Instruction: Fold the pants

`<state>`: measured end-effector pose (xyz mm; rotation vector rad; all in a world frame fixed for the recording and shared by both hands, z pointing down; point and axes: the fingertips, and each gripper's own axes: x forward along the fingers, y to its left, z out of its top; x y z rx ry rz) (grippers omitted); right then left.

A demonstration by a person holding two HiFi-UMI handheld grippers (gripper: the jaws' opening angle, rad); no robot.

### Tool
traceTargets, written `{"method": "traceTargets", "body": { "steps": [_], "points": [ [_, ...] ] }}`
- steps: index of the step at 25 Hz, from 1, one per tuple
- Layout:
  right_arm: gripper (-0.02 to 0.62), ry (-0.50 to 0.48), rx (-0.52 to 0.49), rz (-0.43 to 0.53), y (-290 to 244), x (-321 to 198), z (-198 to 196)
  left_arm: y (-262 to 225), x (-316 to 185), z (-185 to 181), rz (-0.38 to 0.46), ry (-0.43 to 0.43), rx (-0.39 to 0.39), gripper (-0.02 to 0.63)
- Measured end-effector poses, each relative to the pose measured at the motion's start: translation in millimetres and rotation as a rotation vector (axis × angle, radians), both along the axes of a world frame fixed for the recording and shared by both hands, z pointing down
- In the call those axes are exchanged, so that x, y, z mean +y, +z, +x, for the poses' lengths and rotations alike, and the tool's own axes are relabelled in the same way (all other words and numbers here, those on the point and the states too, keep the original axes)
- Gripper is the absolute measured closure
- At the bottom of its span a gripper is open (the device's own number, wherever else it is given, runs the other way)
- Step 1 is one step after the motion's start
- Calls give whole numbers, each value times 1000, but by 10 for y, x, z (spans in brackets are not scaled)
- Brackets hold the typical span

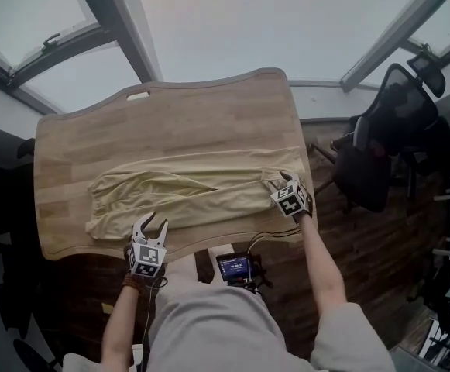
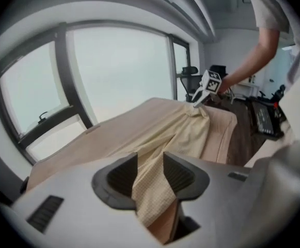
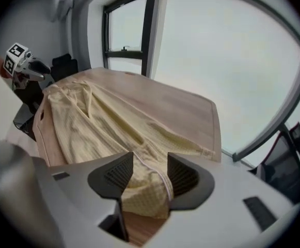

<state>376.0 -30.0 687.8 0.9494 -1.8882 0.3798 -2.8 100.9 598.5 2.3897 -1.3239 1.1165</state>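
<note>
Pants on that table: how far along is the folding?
Done: the pants lie stretched along the table, legs apparently doubled together. In hand: the left gripper and right gripper sit at opposite ends, jaws apart around cloth, not pinching. Still to do: the crosswise folds.

Head view overhead, gripper views low, close — sharing table (image 1: 170, 122)
</note>
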Motion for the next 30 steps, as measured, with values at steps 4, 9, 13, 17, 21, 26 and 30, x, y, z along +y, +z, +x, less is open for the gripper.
{"method": "traceTargets", "body": {
  "steps": [4,9,13,17,21,26,30],
  "points": [
    [550,-15,72,-78,255,77,177,622,-197,124,-99,141,-100,419],
    [569,44,-253,112,-630,274,414,1060,-211,224,-184,234,-137,431],
    [568,50,-495,39,-864,1002,840,1111,-211,169,-136,239,-178,397],
    [495,135,-381,-204,-152,1713,1436,1263,-16,240,-176,345,-215,387],
    [495,226,-415,-119,-190,1540,1448,1391,325,364,-236,467,-226,387],
    [462,-157,-378,-129,-131,1161,195,1449,492,523,-225,509,-236,387],
    [433,-656,-232,-247,139,1457,-791,1353,317,819,-161,528,-215,387]
  ]
}}
